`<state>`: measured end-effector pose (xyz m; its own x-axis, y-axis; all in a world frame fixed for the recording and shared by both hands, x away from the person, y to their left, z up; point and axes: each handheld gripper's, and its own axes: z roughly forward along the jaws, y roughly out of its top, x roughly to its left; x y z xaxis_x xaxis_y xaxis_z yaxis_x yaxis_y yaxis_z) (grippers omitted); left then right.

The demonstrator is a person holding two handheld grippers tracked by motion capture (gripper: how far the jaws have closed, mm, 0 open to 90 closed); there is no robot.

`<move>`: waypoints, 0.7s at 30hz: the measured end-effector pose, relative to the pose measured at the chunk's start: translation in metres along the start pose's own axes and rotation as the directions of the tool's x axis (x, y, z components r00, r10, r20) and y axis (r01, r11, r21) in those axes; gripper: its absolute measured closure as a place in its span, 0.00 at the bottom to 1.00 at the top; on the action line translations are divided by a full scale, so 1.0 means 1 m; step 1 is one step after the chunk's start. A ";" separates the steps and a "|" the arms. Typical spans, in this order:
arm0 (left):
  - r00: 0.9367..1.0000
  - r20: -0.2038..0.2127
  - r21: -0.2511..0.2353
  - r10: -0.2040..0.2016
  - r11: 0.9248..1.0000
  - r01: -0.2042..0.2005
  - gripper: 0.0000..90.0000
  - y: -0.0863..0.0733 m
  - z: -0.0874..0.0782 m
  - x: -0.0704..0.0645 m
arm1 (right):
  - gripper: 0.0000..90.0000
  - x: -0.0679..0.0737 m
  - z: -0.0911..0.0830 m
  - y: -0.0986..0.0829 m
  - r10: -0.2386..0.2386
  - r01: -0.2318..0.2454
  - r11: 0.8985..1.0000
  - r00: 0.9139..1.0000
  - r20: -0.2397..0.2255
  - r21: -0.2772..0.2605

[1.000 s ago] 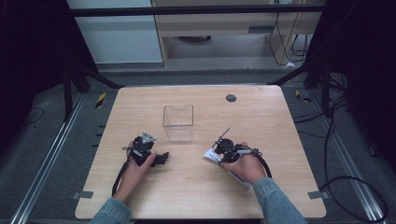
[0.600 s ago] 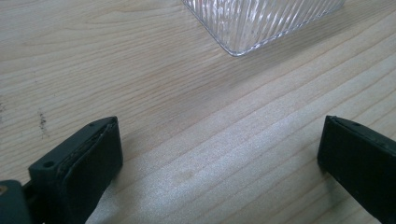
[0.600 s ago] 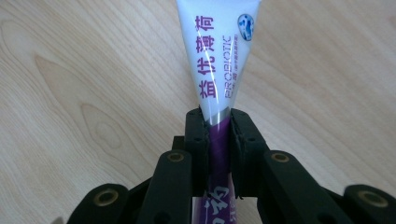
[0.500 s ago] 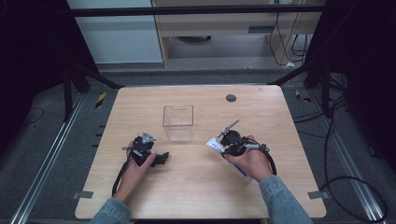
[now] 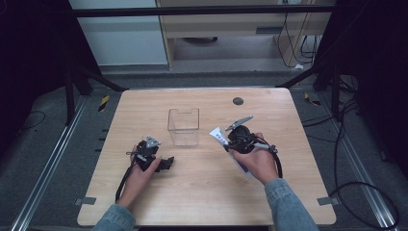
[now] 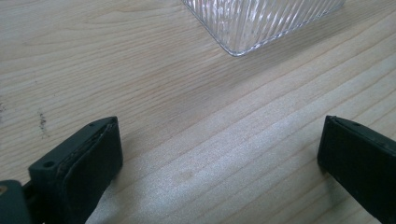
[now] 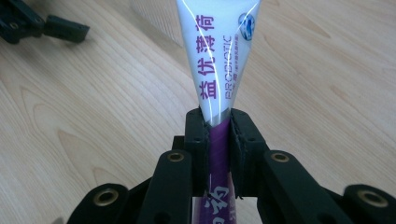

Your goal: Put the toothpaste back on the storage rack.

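A: Start at the right gripper (image 7: 218,130). Its jaws are clamped on a white and purple tube (image 7: 215,56), pinching it across the purple part while the flat crimped end fans out ahead of them.

B: And in the high view that tube (image 5: 219,136) sits just to the right of the clear plastic box (image 5: 183,126), lifted off the table (image 5: 202,192) and slanting toward the box. So I judge the step in hand is getting the tube into the box.

A: I'd agree. To do it well, I'd raise the tube above the rim first, then bring it over the opening, so the crimped end doesn't catch the near wall and shove the box, which looks light.

B: The grip is near the middle, so the tube shouldn't swing much. I'd tip it end-down and only let go once the tube is low inside.

A: What about the left gripper (image 5: 163,163)?

B: It rests low by the table, to the lower left of the box. In the left gripper view its jaws stand wide apart with bare wood between them, holding nothing, and a corner of the ribbed box (image 6: 261,23) shows ahead.

A: Then it's close enough to steady the box if it slides. Otherwise I'd keep it clear of the right hand (image 5: 257,161).
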<state>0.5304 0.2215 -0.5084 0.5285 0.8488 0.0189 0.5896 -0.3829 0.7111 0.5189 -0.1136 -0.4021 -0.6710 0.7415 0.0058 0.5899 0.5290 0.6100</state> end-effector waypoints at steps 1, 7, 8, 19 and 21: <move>1.000 0.000 -0.002 -0.003 1.000 0.003 0.00 0.000 0.000 0.000 | 0.88 0.001 0.000 0.003 -0.004 0.004 1.000 1.000 0.000 -0.011; 1.000 0.000 -0.002 -0.002 1.000 0.002 0.00 0.000 0.000 0.000 | 0.88 0.004 -0.002 0.011 0.003 -0.003 0.999 1.000 -0.007 -0.039; 1.000 0.000 -0.002 -0.002 1.000 0.002 0.00 0.000 0.000 0.000 | 0.88 0.004 -0.002 0.012 0.004 -0.004 0.999 1.000 -0.008 -0.043; 1.000 0.000 -0.002 -0.002 1.000 0.002 0.00 0.000 0.000 0.000 | 0.87 0.010 -0.010 0.027 0.041 -0.043 0.987 0.999 -0.017 -0.152; 1.000 0.000 -0.002 -0.002 1.000 0.002 0.00 0.000 0.000 0.000 | 0.88 0.013 -0.010 0.030 0.048 -0.050 0.983 0.999 -0.018 -0.179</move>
<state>0.5304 0.2213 -0.5086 0.5274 0.8494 0.0175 0.5892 -0.3805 0.7127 0.5235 -0.0921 -0.3755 -0.6496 0.7587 0.0490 0.5332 0.4087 0.7407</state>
